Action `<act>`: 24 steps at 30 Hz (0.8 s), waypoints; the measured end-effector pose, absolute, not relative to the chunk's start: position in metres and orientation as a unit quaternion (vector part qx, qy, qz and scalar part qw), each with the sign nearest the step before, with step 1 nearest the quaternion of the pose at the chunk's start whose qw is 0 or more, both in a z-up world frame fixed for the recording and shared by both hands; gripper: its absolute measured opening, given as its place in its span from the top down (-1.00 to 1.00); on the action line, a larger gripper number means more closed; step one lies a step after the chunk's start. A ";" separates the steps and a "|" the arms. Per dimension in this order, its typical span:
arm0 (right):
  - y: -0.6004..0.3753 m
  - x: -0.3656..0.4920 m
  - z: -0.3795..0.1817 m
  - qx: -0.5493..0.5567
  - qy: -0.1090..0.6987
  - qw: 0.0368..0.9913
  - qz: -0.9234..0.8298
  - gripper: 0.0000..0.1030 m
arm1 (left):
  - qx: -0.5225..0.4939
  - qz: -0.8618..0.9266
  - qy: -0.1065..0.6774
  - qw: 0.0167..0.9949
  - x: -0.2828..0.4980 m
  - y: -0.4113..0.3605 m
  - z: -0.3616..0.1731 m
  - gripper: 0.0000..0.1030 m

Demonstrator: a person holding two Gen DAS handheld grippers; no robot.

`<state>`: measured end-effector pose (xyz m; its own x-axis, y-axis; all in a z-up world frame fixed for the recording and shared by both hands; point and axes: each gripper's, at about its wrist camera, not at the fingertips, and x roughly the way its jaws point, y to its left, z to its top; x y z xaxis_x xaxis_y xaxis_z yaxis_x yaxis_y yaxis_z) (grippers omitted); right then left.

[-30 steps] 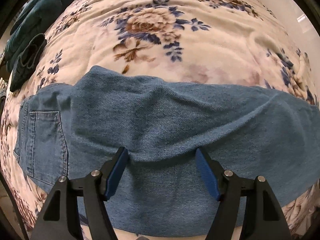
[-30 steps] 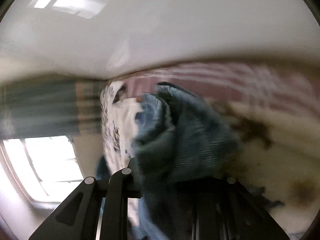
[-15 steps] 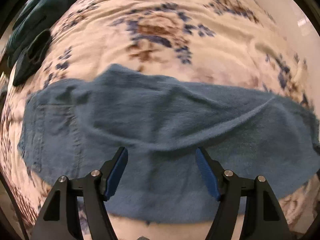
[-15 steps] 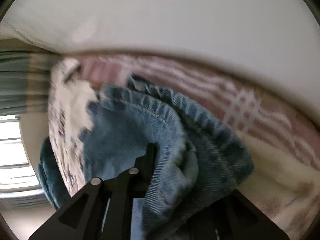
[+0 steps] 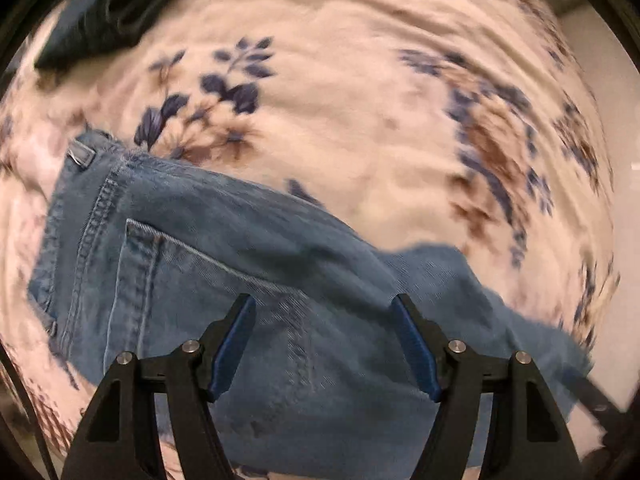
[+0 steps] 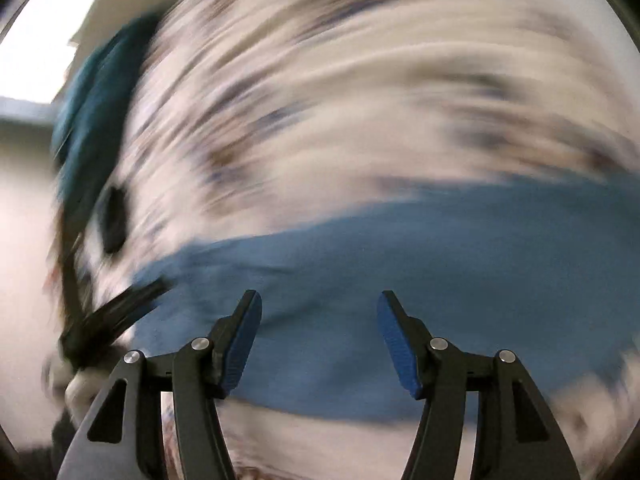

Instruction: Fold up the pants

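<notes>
You are hovering both grippers over the blue denim jeans (image 5: 248, 288), which are lying on the floral bedspread (image 5: 360, 120) with the waistband, belt loop and back pocket (image 5: 136, 280) toward the left and the legs running off to the right. Your left gripper (image 5: 322, 344) is standing with its jaws spread wide and nothing between them, poised just above the seat of the jeans near the pocket. Your right gripper (image 6: 319, 340) is likewise spread and empty over the denim (image 6: 400, 288), though that view is heavily blurred, so you are likely sweeping fast.

Judging from this, you are setting up the next fold. Slow the right hand before you pinch, so that you are catching every layer at the edge, not just the top one. Pinch at matching points on each side, keep the crease taut between your hands, and carry the cloth over low so it is not bunching.

A dark teal garment (image 5: 100, 8) is lying at the far left of the bed. No container is showing in either view.
</notes>
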<state>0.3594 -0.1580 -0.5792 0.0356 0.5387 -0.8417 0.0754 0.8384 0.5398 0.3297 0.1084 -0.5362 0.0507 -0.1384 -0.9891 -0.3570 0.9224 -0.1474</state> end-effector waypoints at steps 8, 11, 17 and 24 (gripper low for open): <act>-0.010 0.423 -0.623 0.049 0.738 0.626 0.247 -0.22 | -0.188 0.110 0.659 0.720 0.320 0.240 -0.495 -0.32; 0.010 0.426 -0.622 0.023 0.743 0.625 0.240 -0.23 | -0.184 0.129 0.672 0.705 0.312 0.285 -0.510 -0.32; 0.052 0.437 -0.645 0.000 0.770 0.590 0.242 -0.23 | -0.213 0.050 0.704 0.675 0.329 0.313 -0.564 -0.32; 0.038 0.443 -0.659 0.042 0.792 0.558 0.244 -0.23 | -0.162 0.012 0.685 0.710 0.330 0.292 -0.564 0.29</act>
<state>0.4428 0.0385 -0.6594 -0.3742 0.3377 -0.8637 -0.2059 0.8778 0.4325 0.3298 0.2920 -0.5641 0.0617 -0.2050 -0.9768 -0.2388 0.9472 -0.2138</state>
